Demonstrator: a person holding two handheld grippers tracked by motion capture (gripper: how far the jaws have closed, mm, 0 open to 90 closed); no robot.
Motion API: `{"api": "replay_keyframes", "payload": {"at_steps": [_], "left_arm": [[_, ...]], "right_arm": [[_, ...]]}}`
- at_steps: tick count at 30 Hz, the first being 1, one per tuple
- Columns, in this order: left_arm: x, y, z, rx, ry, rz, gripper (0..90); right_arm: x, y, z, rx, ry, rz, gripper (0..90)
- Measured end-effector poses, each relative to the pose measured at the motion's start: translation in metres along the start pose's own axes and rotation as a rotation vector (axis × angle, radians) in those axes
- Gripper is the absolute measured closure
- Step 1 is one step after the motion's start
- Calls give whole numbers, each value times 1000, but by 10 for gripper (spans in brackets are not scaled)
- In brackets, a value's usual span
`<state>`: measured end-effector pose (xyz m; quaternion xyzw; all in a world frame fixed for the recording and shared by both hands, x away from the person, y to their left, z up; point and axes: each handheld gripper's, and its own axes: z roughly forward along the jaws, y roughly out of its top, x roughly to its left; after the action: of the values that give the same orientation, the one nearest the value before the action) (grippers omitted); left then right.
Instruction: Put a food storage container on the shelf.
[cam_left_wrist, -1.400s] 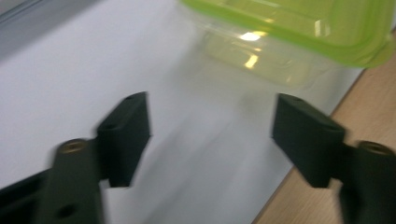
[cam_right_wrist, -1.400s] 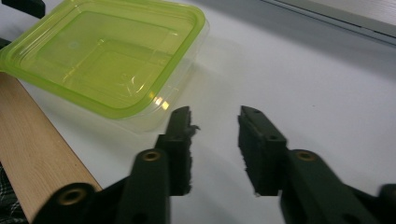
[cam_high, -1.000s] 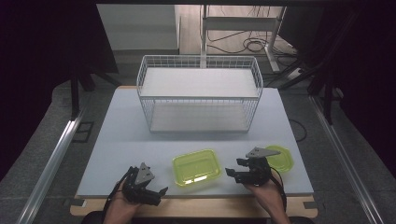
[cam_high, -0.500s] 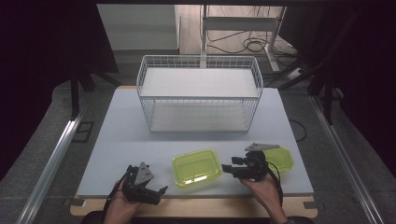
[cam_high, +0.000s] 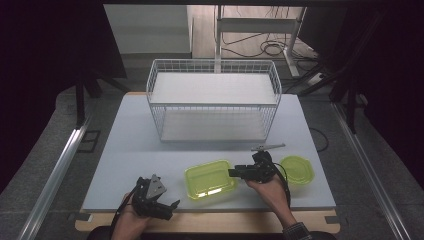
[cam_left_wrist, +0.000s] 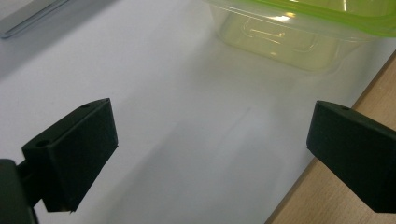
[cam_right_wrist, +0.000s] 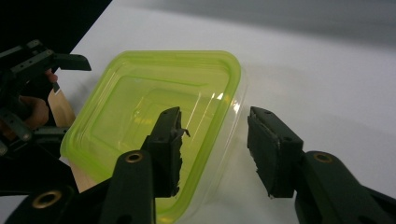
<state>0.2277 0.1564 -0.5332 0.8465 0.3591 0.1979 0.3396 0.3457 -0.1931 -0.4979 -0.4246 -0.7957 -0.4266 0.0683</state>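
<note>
My right gripper (cam_high: 235, 172) straddles the near rim of the green container (cam_high: 210, 179), jaws not yet pressing on it.

In the right gripper view my jaws stand apart and have just been closing: one hangs over the container's (cam_right_wrist: 154, 126) hollow, the other outside its wall above the table (cam_right_wrist: 327, 70), with the rim between them and a gap on both sides. The container sits open side up near the table's (cam_high: 125, 150) front edge, between my two hands. My left gripper (cam_high: 167, 209) rests at the front edge with jaws wide apart and nothing between them; the container (cam_left_wrist: 299, 32) lies just ahead of it. A round green lid (cam_high: 296, 169) lies just beyond my right hand (cam_high: 270, 187). The white wire basket (cam_high: 212, 102) stands farther back.
</note>
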Motion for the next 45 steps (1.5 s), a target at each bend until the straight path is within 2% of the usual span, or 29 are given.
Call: {"api": "replay_keyframes", "payload": {"at_steps": [4,6,12,16,19,23,27,36,45], "left_arm": [[0,0,0,-1,0,2,18],[0,0,0,0,0,3,19],[-1,0,0,1,2,7,19],[-1,0,0,1,3,9,19],[-1,0,0,1,4,10,19],[0,0,0,-2,5,7,19],[0,0,-1,-6,7,5,19],[0,0,-1,-7,9,4,19],[0,0,-1,-6,13,7,20]], "right_arm": [[-6,3,5,18,9,34,598],[-12,5,9,28,54,81,635],[-13,6,15,59,86,121,717],[-15,7,14,66,154,178,787],[-11,9,14,74,155,165,798],[-8,9,11,69,148,175,800],[-9,11,6,40,180,205,800],[-5,21,-10,-23,205,202,800],[-5,31,-24,-76,195,204,799]]}}
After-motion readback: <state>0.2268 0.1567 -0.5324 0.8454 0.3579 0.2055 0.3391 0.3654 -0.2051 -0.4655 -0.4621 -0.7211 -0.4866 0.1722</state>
